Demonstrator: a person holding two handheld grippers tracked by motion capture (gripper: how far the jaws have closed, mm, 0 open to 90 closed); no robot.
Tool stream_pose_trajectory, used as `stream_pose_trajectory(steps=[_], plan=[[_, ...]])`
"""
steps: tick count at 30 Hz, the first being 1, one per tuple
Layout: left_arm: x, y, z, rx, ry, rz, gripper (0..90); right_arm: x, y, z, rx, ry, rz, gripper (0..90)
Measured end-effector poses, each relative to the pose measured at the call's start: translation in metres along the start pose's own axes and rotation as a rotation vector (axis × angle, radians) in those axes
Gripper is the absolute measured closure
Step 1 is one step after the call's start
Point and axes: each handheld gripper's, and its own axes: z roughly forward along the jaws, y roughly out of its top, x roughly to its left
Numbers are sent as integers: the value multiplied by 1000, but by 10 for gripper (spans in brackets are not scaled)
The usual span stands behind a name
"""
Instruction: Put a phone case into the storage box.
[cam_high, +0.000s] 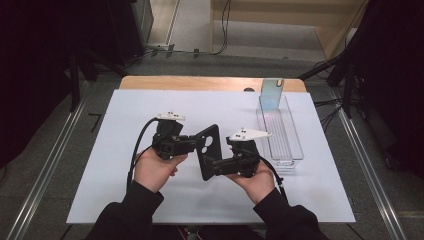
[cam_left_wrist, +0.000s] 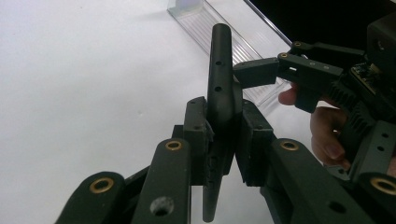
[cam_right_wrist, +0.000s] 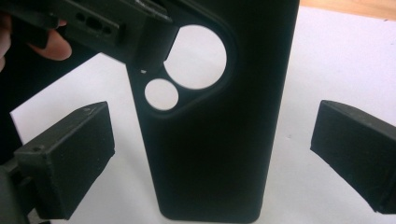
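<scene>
The left gripper (cam_left_wrist: 223, 140) is clamped on the edge of a black phone case (cam_high: 208, 151), which is held upright above the white table (cam_high: 125, 165) between the two hands. The right gripper (cam_right_wrist: 205, 158) is spread wide, its jaws standing apart on either side of the case without touching it. From this gripper the case lies straight ahead, its long axis running upward between the jaws, camera holes at the top. A closing pinch across the case's width is judged to be the coming move. Beyond the right gripper, a clear tray (cam_high: 280, 135) is seen. No brand or writing can be read.
</scene>
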Motion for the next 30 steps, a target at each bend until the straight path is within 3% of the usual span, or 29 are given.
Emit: stream_pose_trajectory(steps=[10,17,20,30], plan=[[-8,-2,6,5,-18,-6,770,0,1,4,-2,5,10,36],[-12,-3,8,5,-22,-1,770,3,0,10,16,-10,-2,44],[-13,-3,9,2,-25,0,770,4,0,10,14,-38,-14,103],[-13,-4,8,-3,-27,6,766,2,1,10,21,-14,-5,120]])
